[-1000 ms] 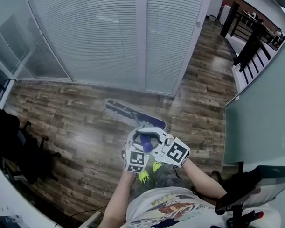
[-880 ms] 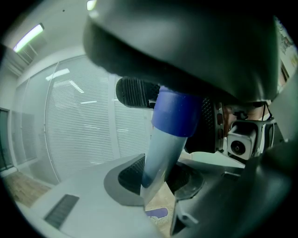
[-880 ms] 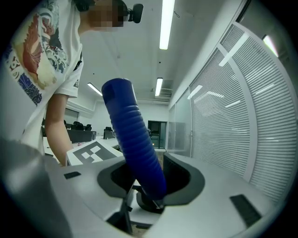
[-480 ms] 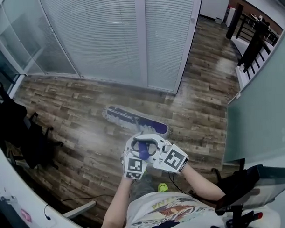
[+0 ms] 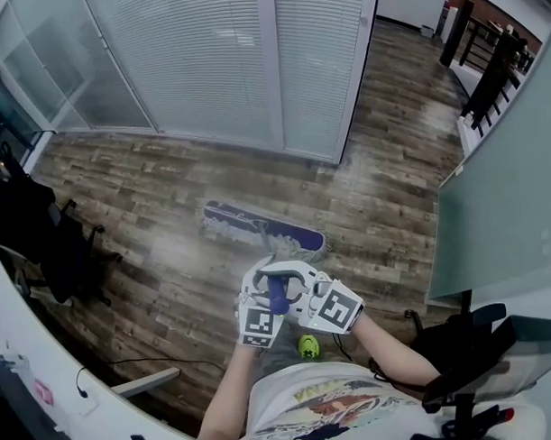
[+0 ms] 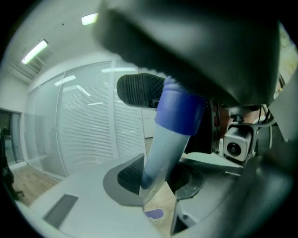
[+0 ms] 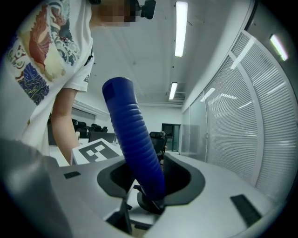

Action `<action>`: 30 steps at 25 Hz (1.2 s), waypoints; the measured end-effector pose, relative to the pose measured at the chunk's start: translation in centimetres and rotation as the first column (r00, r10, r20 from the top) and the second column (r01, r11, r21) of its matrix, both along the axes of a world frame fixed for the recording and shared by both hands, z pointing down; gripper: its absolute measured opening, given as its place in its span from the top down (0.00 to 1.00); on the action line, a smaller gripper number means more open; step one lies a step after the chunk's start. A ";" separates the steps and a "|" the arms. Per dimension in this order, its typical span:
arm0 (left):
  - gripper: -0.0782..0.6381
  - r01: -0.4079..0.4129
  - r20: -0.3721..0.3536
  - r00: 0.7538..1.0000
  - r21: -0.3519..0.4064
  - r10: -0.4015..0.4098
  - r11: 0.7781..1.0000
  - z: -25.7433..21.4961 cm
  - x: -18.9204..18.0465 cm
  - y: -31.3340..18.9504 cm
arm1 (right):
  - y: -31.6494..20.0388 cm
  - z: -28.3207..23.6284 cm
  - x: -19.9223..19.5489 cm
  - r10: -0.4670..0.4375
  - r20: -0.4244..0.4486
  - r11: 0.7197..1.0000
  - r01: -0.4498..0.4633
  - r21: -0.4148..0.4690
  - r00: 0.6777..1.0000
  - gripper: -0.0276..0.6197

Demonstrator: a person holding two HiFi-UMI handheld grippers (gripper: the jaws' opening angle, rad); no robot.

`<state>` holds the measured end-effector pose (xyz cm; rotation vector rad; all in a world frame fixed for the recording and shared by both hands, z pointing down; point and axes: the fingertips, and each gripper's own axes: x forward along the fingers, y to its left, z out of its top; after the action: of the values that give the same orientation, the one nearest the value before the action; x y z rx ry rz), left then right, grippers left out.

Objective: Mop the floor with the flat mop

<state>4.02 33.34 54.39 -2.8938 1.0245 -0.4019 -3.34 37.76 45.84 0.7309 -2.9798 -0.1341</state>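
1. Overhead, head view: the flat mop head (image 5: 262,229) lies mid-floor (image 5: 139,201) in a dull streak, judged damp. Planks to the left and far right look unmopped. The blinds (image 5: 207,64) (far), a black chair (image 5: 42,241) (left) and a glass partition (image 5: 501,207) (right) hem the strokes; leftward is roomiest.
2. Left gripper view: the left gripper (image 6: 153,135) is clamped on the pale shaft (image 6: 170,139).
3. Right gripper view: the right gripper (image 7: 149,183) is clamped on the blue ribbed grip (image 7: 132,139).

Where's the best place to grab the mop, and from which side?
The blue ribbed grip at the top of the pole, squeezed from its sides. The ribs should stop slipping, and the pole leans up from the flat mop head toward the person, so that end is nearest.
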 end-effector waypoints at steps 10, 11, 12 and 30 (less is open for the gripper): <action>0.72 -0.043 -0.149 0.988 0.014 0.045 0.999 -1.6 -0.8 -4.1 | -4.2 -0.7 -1.1 -0.058 -0.011 0.998 0.058 0.001 0.998 0.69; 0.72 -0.040 -0.166 0.985 0.021 0.043 0.999 -1.7 -1.2 -5.0 | -5.0 -0.6 -1.6 -0.064 -0.021 0.998 0.064 -0.008 0.998 0.69; 0.72 -0.032 -0.184 0.982 0.027 0.037 0.999 -1.7 -1.7 -5.8 | -5.7 -0.4 -2.1 -0.073 -0.030 0.997 0.072 -0.018 0.997 0.69; 0.72 -0.096 -0.119 0.988 -0.006 0.095 0.995 0.5 -4.6 -27.6 | -27.8 1.4 -5.5 -0.038 -0.037 0.999 0.037 -0.026 0.999 0.68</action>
<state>-0.53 5.78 54.90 -2.9944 0.8956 -0.2336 -8.84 9.98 47.25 0.6630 -2.9546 -0.1109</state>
